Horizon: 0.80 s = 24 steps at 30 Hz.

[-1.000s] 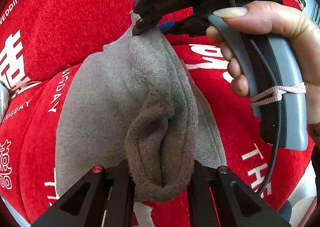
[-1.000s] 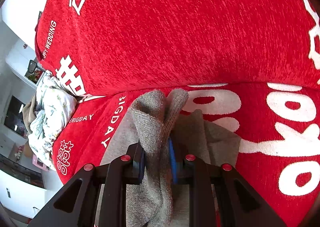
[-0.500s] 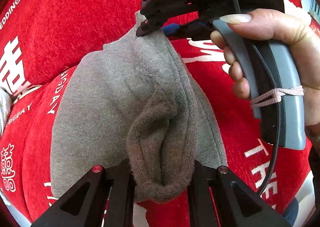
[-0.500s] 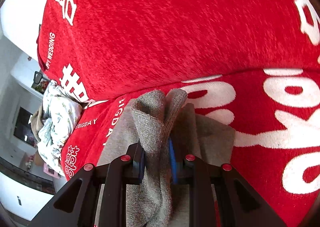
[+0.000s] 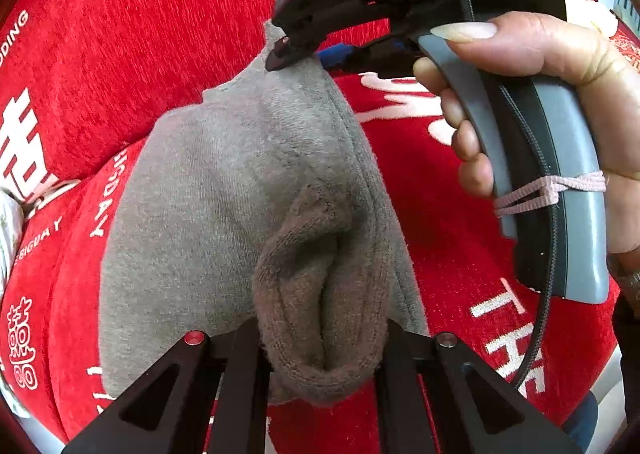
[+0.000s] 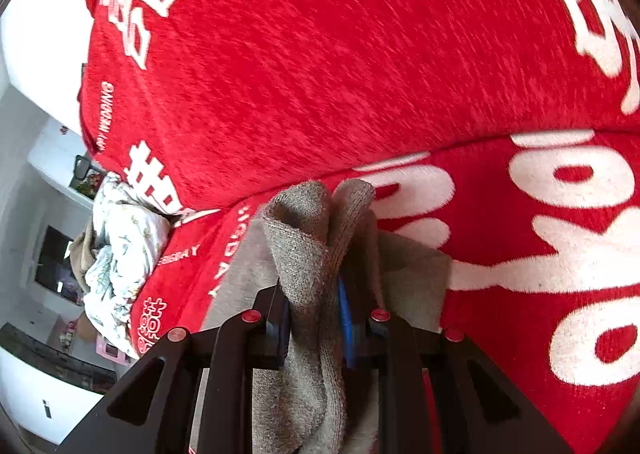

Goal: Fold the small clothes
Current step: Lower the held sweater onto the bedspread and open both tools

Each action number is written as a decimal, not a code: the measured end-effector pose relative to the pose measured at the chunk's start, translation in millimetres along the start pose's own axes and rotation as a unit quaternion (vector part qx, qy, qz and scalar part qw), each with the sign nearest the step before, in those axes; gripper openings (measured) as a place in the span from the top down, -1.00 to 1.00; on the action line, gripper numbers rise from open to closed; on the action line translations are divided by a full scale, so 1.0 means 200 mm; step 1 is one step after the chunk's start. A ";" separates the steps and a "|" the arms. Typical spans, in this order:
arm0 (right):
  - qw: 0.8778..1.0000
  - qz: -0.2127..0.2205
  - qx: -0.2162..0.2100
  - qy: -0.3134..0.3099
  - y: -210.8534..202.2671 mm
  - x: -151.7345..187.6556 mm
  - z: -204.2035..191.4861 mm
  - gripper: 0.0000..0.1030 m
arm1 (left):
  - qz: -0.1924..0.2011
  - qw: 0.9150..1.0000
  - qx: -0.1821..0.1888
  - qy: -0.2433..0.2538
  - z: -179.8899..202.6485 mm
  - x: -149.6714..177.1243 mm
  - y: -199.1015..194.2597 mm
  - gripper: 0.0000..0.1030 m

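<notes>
1. My left gripper [image 5: 324,350] is clamped on a bunched, ribbed edge of the grey garment [image 5: 224,181]; the thick fold fills the gap between its two black fingers.
2. My right gripper [image 6: 316,314] is closed on another gathered edge of the same garment [image 6: 304,246], the cloth pinched between its blue pads and standing up above the fingertips in two soft humps.
3. In the left wrist view the right gripper [image 5: 296,49] shows at the top, biting the far corner of the garment, so the cloth hangs stretched between the two tools.
4. The person's right hand [image 5: 560,93] wraps the grey handle, thumb on top, with a pink band [image 5: 548,193] looped around the handle.
5. The garment's lower part drapes onto the red cover [image 5: 132,37], which carries white lettering and characters; the held edges are lifted off it.
6. In the right wrist view a crumpled pale patterned cloth [image 6: 120,254] lies at the left end of the red cover [image 6: 360,53], well apart from the grey garment.
7. Beyond that is a blurred white room.
</notes>
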State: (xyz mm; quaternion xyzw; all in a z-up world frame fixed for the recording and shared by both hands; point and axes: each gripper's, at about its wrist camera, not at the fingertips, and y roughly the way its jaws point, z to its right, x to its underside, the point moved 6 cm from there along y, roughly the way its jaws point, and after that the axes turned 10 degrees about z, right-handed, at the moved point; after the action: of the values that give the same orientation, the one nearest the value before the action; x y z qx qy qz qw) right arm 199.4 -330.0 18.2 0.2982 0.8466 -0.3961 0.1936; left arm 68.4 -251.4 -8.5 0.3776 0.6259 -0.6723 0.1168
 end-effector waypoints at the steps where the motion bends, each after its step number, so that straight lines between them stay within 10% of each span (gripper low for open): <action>1: 1.000 -0.004 0.008 0.004 0.02 0.01 0.03 0.58 | -0.004 1.000 0.000 -0.001 0.01 0.01 0.01 0.81; 14: 0.999 -0.010 0.050 -0.003 0.10 0.08 0.13 0.55 | 0.001 1.000 0.004 -0.006 0.01 0.01 0.04 0.81; 20: 0.994 -0.003 0.106 -0.015 0.05 0.08 0.16 -0.15 | -0.004 0.999 0.041 -0.030 0.00 0.03 0.00 -0.20; 24: 0.993 0.035 0.111 -0.016 -0.13 0.04 0.12 -0.17 | -0.004 0.992 0.104 -0.074 -0.09 0.05 -0.10 -0.68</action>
State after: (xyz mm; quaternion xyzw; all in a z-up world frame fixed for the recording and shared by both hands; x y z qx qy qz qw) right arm 178.3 -358.6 12.7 0.3413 0.7830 -0.4855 0.1863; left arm 55.6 -228.1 2.3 0.3346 0.5437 -0.7602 0.1201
